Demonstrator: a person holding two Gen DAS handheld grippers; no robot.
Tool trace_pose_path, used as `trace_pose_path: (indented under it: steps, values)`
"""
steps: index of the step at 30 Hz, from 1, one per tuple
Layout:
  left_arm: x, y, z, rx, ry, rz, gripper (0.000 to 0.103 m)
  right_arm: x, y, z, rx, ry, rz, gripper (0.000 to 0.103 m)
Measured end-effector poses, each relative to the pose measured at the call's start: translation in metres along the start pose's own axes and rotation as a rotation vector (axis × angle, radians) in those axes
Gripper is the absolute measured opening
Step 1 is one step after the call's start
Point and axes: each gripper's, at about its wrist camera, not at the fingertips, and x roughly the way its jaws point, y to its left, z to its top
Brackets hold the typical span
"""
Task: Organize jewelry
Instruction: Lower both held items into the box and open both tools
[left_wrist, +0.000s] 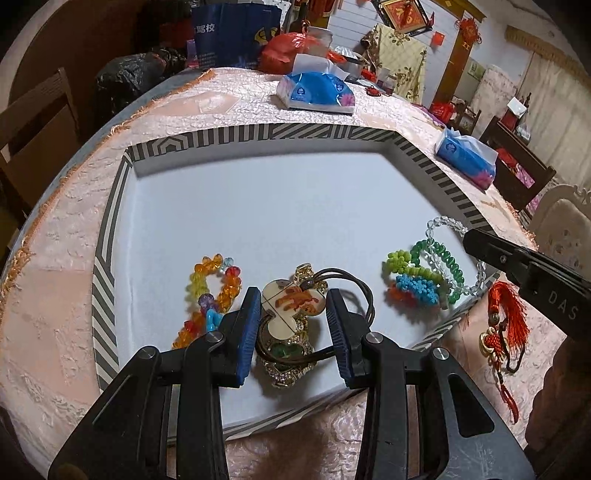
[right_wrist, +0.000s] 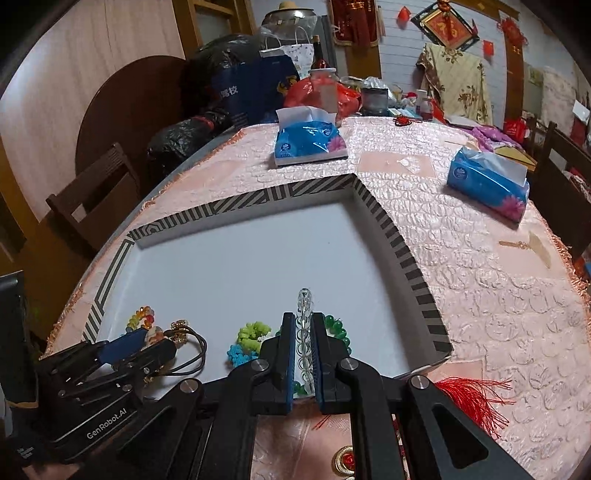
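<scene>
A white tray with a striped rim (left_wrist: 122, 206) lies on the pink tablecloth. My left gripper (left_wrist: 293, 306) is open, its blue pads on either side of a cream painted pendant (left_wrist: 291, 302) with gold rhinestones and a dark cord. A multicoloured bead bracelet (left_wrist: 214, 291) lies to its left. My right gripper (right_wrist: 303, 325) is shut on a clear bead bracelet (right_wrist: 304, 314), held on edge; it also shows in the left wrist view (left_wrist: 443, 225). A green bead bracelet (left_wrist: 439, 254) and a lime, blue and orange bracelet (left_wrist: 413, 280) lie beside it.
A red tassel charm (left_wrist: 506, 317) lies on the cloth right of the tray; it also shows in the right wrist view (right_wrist: 469, 398). Two blue tissue packs (right_wrist: 310, 142) (right_wrist: 487, 184) sit farther back. Bags and bottles crowd the far table edge. Chairs stand around.
</scene>
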Motion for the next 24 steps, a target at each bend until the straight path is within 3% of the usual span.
trace_pose_path:
  steps: [9,17,21,24]
  values:
    - [0.000,-0.002,-0.001,0.002,0.004,0.004,0.035,0.002,-0.001,0.000,0.012,0.007,0.001,0.007]
    - [-0.006,-0.005,-0.002,0.009,-0.006,-0.013,0.056,-0.001,-0.003,-0.001,0.036,0.016,0.011,0.010]
    - [-0.013,-0.005,-0.001,0.006,-0.020,-0.008,0.057,-0.008,-0.001,0.000,0.039,-0.001,0.010,0.035]
    - [-0.019,-0.006,0.000,0.007,-0.030,-0.002,0.057,-0.018,0.000,0.002,0.028,-0.028,0.006,0.036]
